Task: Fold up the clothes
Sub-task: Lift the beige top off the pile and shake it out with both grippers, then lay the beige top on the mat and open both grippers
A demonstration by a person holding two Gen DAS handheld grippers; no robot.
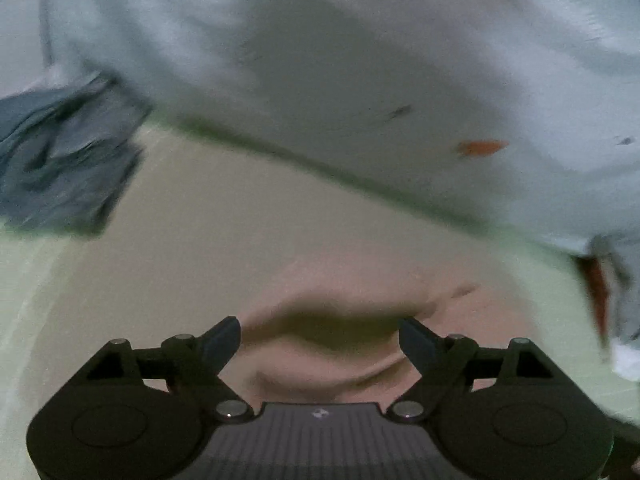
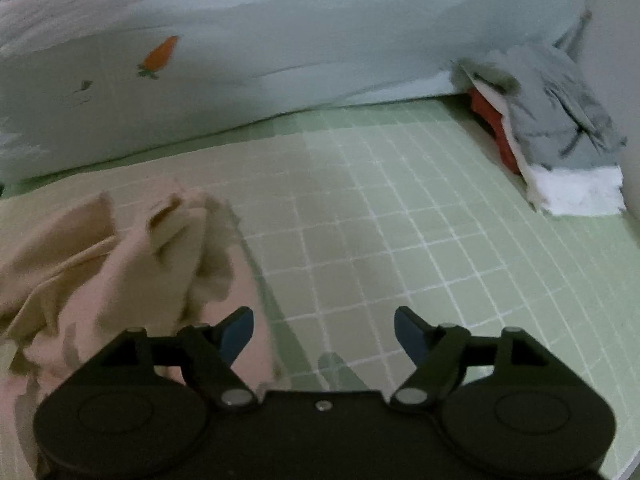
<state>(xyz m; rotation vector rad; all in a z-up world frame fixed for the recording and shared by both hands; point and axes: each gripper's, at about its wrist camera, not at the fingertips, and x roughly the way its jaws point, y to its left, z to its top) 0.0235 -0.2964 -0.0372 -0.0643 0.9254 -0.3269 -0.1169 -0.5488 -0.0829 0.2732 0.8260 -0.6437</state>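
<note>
A beige-pink garment (image 2: 120, 256) lies crumpled on the green checked bed sheet (image 2: 400, 220), at the left of the right wrist view. In the left wrist view the same garment (image 1: 320, 272) lies spread under and ahead of my left gripper (image 1: 320, 340), with a raised fold between the open fingers. My left gripper is open and holds nothing. My right gripper (image 2: 324, 332) is open and empty over the bare sheet, just right of the garment's edge.
A pale blue quilt with carrot prints (image 2: 240, 60) runs along the far side, also in the left wrist view (image 1: 360, 60). A stack of folded grey, red and white clothes (image 2: 560, 136) sits at the far right. A grey-blue folded pile (image 1: 68, 160) lies at the left.
</note>
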